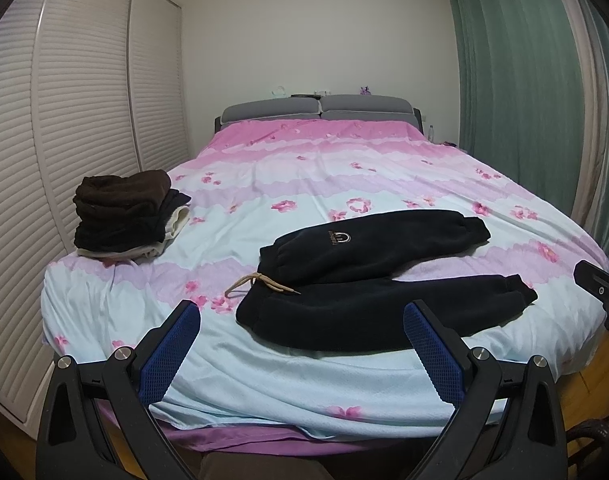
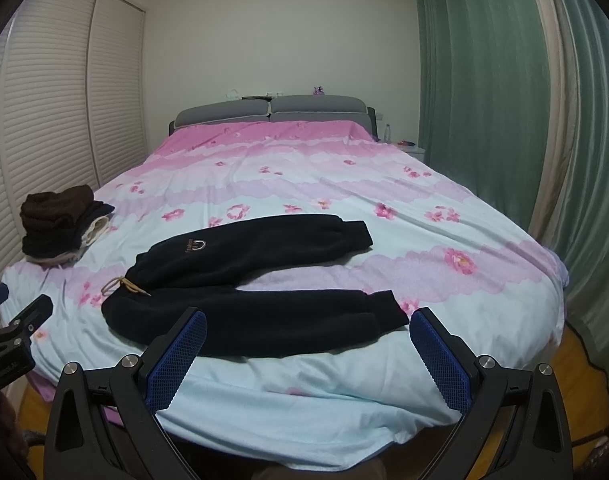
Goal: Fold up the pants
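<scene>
Black fleece pants (image 1: 368, 280) lie spread on the bed (image 1: 312, 168), waist at the left with a tan drawstring (image 1: 260, 282), both legs running right and split apart. They also show in the right wrist view (image 2: 248, 280). My left gripper (image 1: 302, 320) is open and empty, hovering at the bed's near edge in front of the waist and near leg. My right gripper (image 2: 308, 330) is open and empty, hovering in front of the near leg's cuff end. Each gripper shows at the edge of the other's view.
A stack of folded dark clothes (image 1: 124, 216) sits on the bed's left side, also in the right wrist view (image 2: 60, 224). White louvred wardrobe doors (image 1: 64, 120) stand left, green curtains (image 1: 516, 80) right. A grey headboard (image 1: 320, 108) is at the far end.
</scene>
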`<action>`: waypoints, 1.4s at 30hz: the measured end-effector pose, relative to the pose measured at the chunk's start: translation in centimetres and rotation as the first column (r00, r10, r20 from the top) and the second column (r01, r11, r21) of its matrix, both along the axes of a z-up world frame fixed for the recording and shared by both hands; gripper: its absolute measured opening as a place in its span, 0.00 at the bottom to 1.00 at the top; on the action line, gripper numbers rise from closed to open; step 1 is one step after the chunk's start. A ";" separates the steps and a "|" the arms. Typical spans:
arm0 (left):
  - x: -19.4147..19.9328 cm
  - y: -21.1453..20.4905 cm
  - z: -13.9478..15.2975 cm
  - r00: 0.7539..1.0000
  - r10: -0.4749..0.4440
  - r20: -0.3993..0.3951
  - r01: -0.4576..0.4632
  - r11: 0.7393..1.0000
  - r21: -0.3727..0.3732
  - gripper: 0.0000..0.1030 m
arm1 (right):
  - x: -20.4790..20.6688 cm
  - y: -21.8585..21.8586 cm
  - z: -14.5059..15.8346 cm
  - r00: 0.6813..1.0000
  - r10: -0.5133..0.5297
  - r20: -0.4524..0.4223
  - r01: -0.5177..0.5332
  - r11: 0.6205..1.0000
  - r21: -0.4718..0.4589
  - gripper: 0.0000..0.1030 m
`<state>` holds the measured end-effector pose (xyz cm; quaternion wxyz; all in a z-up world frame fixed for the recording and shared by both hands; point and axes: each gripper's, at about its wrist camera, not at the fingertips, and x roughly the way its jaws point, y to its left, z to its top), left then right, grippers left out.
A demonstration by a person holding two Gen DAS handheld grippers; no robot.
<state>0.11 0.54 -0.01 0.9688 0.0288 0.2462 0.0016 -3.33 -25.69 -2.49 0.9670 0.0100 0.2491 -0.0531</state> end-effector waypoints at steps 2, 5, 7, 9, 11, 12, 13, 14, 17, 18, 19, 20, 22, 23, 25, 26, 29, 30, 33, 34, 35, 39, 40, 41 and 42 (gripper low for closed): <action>0.0 0.0 0.1 1.000 0.000 -0.001 0.000 1.000 0.000 1.00 | 0.0 0.1 0.0 1.000 0.000 -0.002 0.000 1.000 0.000 1.00; 0.0 0.0 0.1 1.000 0.002 0.000 -0.002 1.000 0.001 1.00 | 0.0 0.0 -0.1 1.000 -0.001 -0.001 0.001 1.000 -0.002 1.00; 0.0 0.0 0.0 1.000 0.003 -0.001 -0.003 1.000 0.000 1.00 | 0.0 0.0 -0.1 1.000 -0.002 -0.001 0.002 1.000 0.001 1.00; 0.0 0.1 0.0 1.000 0.006 -0.001 -0.006 1.000 -0.001 1.00 | 0.0 0.1 -0.2 1.000 -0.003 -0.001 0.003 1.000 0.001 1.00; 0.1 0.2 0.0 1.000 0.007 -0.002 -0.007 1.000 -0.002 1.00 | 0.0 0.1 -0.2 1.000 -0.002 -0.002 0.002 1.000 -0.001 1.00; 0.2 0.3 0.0 1.000 0.005 -0.003 -0.005 1.000 -0.001 1.00 | 0.0 0.0 -0.1 1.000 -0.002 -0.002 0.002 1.000 0.002 1.00; 0.2 0.3 0.0 1.000 0.006 -0.002 -0.006 1.000 -0.001 1.00 | 0.0 0.0 -0.2 1.000 -0.002 -0.002 0.002 1.000 0.002 1.00; 0.1 0.3 0.0 1.000 0.006 -0.001 -0.006 1.000 0.000 1.00 | 0.0 0.0 -0.2 1.000 -0.002 -0.002 0.002 1.000 0.002 1.00; 0.2 0.3 0.0 1.000 0.005 -0.002 -0.005 1.000 0.001 1.00 | 0.0 0.0 -0.2 1.000 -0.003 -0.003 0.003 1.000 0.001 1.00; 0.2 0.3 0.0 1.000 0.005 -0.002 -0.005 1.000 0.001 1.00 | 0.0 0.0 -0.2 1.000 -0.003 -0.003 0.003 1.000 0.002 1.00; 0.2 0.3 0.0 1.000 0.006 -0.003 -0.006 1.000 0.001 1.00 | 0.0 0.0 -0.2 1.000 -0.004 -0.003 0.004 1.000 0.003 1.00; 0.2 0.3 0.0 1.000 0.005 -0.003 -0.005 1.000 0.001 1.00 | 0.0 0.0 -0.2 1.000 -0.003 -0.003 0.003 1.000 0.001 1.00; 0.2 0.3 0.0 1.000 0.005 -0.001 -0.005 1.000 0.002 1.00 | -0.1 0.1 -0.2 1.000 -0.003 -0.001 0.003 1.000 0.000 1.00; 0.2 0.3 0.0 1.000 0.004 -0.002 -0.004 1.000 0.002 1.00 | -0.1 0.0 -0.3 1.000 -0.003 -0.001 0.003 1.000 0.000 1.00; 0.2 0.3 0.0 1.000 0.004 -0.004 -0.004 1.000 0.001 1.00 | 0.0 0.0 -0.3 1.000 -0.003 -0.003 0.003 1.000 0.001 1.00; 0.1 0.3 0.0 1.000 0.004 -0.002 -0.004 1.000 0.001 1.00 | 0.0 0.0 -0.2 1.000 -0.003 -0.003 0.003 1.000 0.002 1.00; 0.1 0.3 0.0 1.000 0.004 -0.001 -0.004 1.000 0.002 1.00 | 0.0 0.0 -0.2 1.000 -0.003 -0.003 0.003 1.000 0.001 1.00; 0.2 0.3 0.0 1.000 0.005 -0.001 -0.005 1.000 0.001 1.00 | 0.0 0.0 -0.2 1.000 -0.002 -0.002 0.002 1.000 0.001 1.00; 0.2 0.2 0.0 1.000 0.004 -0.003 -0.004 1.000 0.001 1.00 | 0.0 0.0 -0.2 1.000 -0.003 -0.004 0.003 1.000 0.003 1.00; 0.1 0.2 0.0 1.000 0.004 -0.003 -0.004 1.000 0.002 1.00 | 0.0 -0.1 -0.3 1.000 -0.003 -0.004 0.003 1.000 0.004 1.00; 0.1 0.2 0.0 1.000 0.005 -0.002 -0.005 1.000 0.002 1.00 | 0.0 0.0 -0.3 1.000 -0.003 -0.003 0.003 1.000 0.004 1.00; 0.1 0.2 0.0 1.000 0.005 -0.002 -0.005 1.000 0.002 1.00 | 0.1 0.0 -0.2 1.000 -0.002 -0.004 0.002 1.000 0.002 1.00; 0.1 0.2 0.0 1.000 0.006 -0.002 -0.006 1.000 0.002 1.00 | 0.1 0.0 -0.3 1.000 -0.002 -0.005 0.002 1.000 0.001 1.00; 0.1 0.2 0.0 1.000 0.005 -0.002 -0.005 1.000 0.001 1.00 | 0.0 0.0 -0.3 1.000 -0.003 -0.006 0.003 1.000 0.002 1.00; 0.1 0.2 0.0 1.000 0.005 -0.003 -0.005 1.000 0.001 1.00 | 0.1 0.0 -0.2 1.000 -0.002 -0.006 0.002 1.000 0.003 1.00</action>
